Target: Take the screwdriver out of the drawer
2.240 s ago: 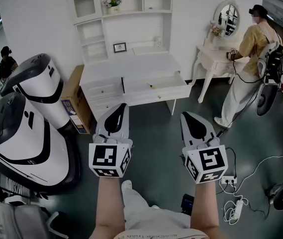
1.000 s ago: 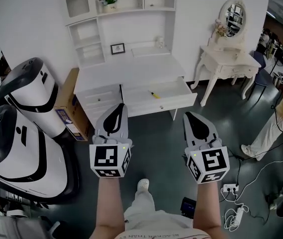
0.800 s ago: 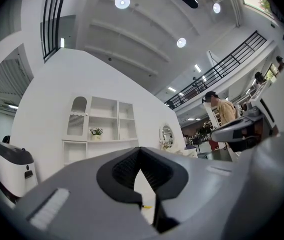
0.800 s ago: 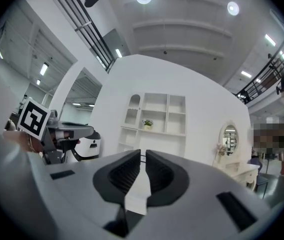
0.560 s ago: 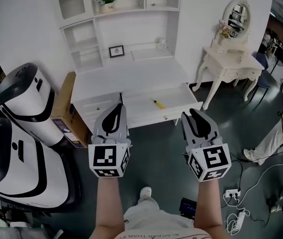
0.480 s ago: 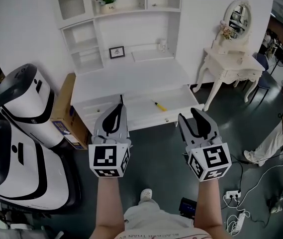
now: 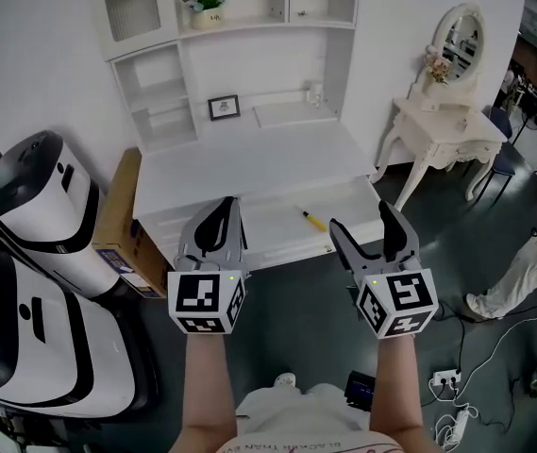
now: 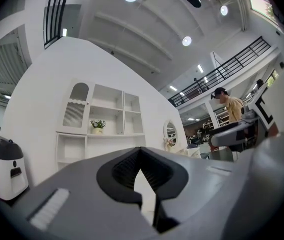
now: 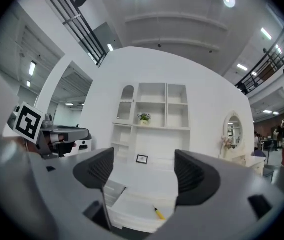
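The screwdriver (image 7: pixel 315 220), a small yellow-handled one, lies loose on the floor of the open drawer (image 7: pixel 270 228), ahead of the right gripper (image 7: pixel 362 217) and a little to its inner side. The drawer is pulled out of the white bench (image 7: pixel 249 154), so the tool is exposed from above and reachable without shifting anything else.

Both grippers are held roughly level and side by side in front of the person, pointing at the bench and short of the drawer's front edge, so neither touches the furniture or the tool. That suits an approach, with the hand nearer the screwdriver readied for the pick.

The right gripper's jaws are opening and stand wide apart. In the right gripper view only the bench top and the drawer, with the screwdriver (image 9: pixel 158 213) low between the pads, show through the gap, well beyond them; nothing is gripped.

The left gripper (image 7: pixel 227 202) has its jaws together, pads meeting at the tips, and holds nothing; it looks set to stay idle or steady the drawer.
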`<state>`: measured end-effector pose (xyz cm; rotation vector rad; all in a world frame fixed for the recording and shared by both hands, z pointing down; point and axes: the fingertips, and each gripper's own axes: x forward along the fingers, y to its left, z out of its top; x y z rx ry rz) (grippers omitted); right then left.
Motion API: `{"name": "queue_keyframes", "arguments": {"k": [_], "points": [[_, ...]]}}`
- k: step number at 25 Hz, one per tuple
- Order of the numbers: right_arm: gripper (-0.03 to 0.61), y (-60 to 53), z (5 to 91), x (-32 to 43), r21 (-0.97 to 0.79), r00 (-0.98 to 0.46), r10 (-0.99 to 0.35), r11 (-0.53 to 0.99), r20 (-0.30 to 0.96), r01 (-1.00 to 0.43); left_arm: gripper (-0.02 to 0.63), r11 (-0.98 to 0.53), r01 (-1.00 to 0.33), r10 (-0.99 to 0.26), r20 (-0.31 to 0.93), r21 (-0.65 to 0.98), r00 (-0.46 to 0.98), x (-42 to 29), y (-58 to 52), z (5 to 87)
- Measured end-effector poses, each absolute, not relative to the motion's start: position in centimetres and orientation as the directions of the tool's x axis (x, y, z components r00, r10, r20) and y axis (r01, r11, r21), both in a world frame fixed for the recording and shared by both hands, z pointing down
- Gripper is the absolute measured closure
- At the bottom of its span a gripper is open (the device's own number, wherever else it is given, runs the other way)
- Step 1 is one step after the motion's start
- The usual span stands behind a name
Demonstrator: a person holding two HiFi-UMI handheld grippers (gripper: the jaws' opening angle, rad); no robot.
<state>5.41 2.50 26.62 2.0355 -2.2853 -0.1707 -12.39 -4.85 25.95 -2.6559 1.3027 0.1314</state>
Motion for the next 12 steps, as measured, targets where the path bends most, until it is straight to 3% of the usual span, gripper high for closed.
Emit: {"name": "queue_keyframes", "arguments": {"k": [12], "points": [[0.236,-2.6,27.9,7.4,0.144,-0.096,-0.995,0.097,0.015,-0.985,0.604,-0.606,-0.79,-0.779,-0.135,-0.09,0.613,-11.2,-10.5,27.6]]}}
